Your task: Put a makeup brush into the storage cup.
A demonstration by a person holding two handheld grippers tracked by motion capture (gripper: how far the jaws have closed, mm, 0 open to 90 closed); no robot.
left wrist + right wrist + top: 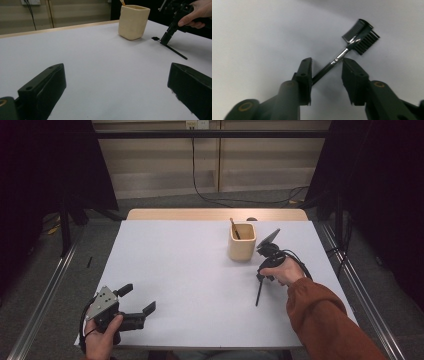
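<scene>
The right gripper [327, 72] stood low over the table [190, 270] with its jaws part open on either side of the brush [342, 53], a slim tool with a metal stem and a comb-and-bristle head. In the right gripper view the stem ran slantwise through the gap, close to one jaw or just touching it, and nothing was yet pinched; the jaws looked set across the stem so that closing would catch it near the head, probably because the thin handle offers little else to grip. In the high view the brush [259, 292] lay on the right side of the table, its handle pointing toward the near edge, under the right gripper [265, 270] and the person's right hand [285, 270].

Just left of it and a little farther off stood a cream cup [242, 241] with a wooden stick [234, 227] leaning inside, likely where the brush belonged.

At the near left corner the left gripper [140, 300] was held wide open and empty, apparently parked out of the way. Its own view looked across the bare table to the cup [133, 22].
</scene>
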